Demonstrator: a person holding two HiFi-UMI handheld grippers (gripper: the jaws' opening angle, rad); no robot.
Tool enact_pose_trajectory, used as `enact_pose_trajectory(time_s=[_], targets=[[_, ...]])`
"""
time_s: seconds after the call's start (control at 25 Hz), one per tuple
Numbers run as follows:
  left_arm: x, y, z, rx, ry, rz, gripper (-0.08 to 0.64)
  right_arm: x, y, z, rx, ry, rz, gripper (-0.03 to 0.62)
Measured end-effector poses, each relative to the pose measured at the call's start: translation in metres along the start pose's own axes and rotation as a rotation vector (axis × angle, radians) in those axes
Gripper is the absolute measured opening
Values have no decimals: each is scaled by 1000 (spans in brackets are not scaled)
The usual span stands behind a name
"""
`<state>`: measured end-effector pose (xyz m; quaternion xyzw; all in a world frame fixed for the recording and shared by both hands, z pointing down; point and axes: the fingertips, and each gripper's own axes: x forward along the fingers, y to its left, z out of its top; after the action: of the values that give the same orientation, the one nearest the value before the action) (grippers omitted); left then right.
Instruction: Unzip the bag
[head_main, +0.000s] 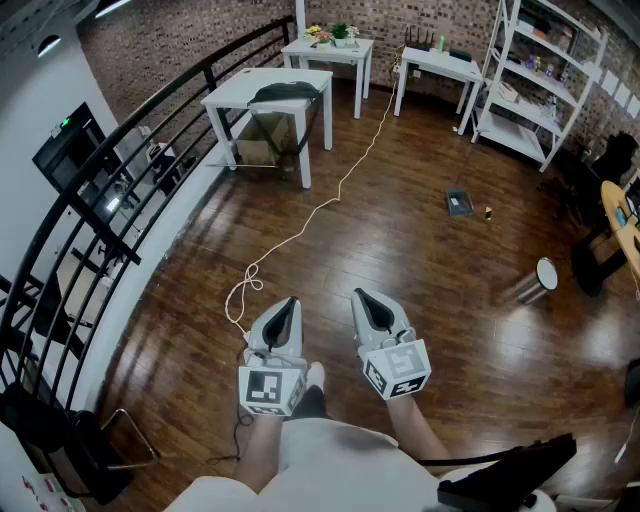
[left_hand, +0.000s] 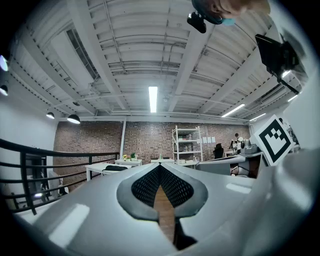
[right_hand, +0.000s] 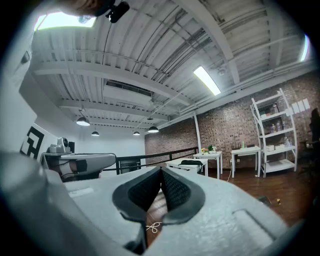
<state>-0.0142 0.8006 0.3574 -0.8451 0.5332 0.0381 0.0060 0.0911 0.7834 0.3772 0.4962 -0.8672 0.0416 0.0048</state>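
Note:
The dark bag (head_main: 285, 93) lies flat on a white table (head_main: 230, 95) far across the room; it also shows small in the left gripper view as the bag (left_hand: 115, 168) and in the right gripper view as the bag (right_hand: 191, 162). My left gripper (head_main: 293, 301) and right gripper (head_main: 358, 294) are held side by side close to my body, level and pointing toward the tables, several steps away from the bag. Both are shut, with nothing between the jaws. Seen up close, the left gripper (left_hand: 160, 165) and the right gripper (right_hand: 161, 170) have their dark pads meeting at the tips.
A white cable (head_main: 330, 190) snakes over the wooden floor from near my grippers to the far tables. A black railing (head_main: 100, 230) runs along the left. A white shelf unit (head_main: 540, 80) stands at the back right. A small dark object (head_main: 459, 203) and a round white item (head_main: 546, 273) are on the floor.

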Motion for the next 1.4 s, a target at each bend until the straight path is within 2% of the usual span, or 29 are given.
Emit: enact_pose_trajectory(time_s=[0.4,0.56,0.76,0.96,1.16,1.4], targets=[[134,145,11,11,-22,16,17,190,-13,37,-53,-47,47,-14],[179,176,1,-7,-2,16,17,237,-34,37,-53,-25,41,-14],[240,194,-22,-24,10,17,17,288,-79,26,-55,-13,38,-14],[324,231,-40,-28,26,27,17,377,-131,23,-37,-13,49,-14],[438,274,-30,-4,42,32,17,485,-197,51,-23,-23,79,-14],[565,318,-13,22,4,43,17,587,-276,75,-25,-58,88,-14]])
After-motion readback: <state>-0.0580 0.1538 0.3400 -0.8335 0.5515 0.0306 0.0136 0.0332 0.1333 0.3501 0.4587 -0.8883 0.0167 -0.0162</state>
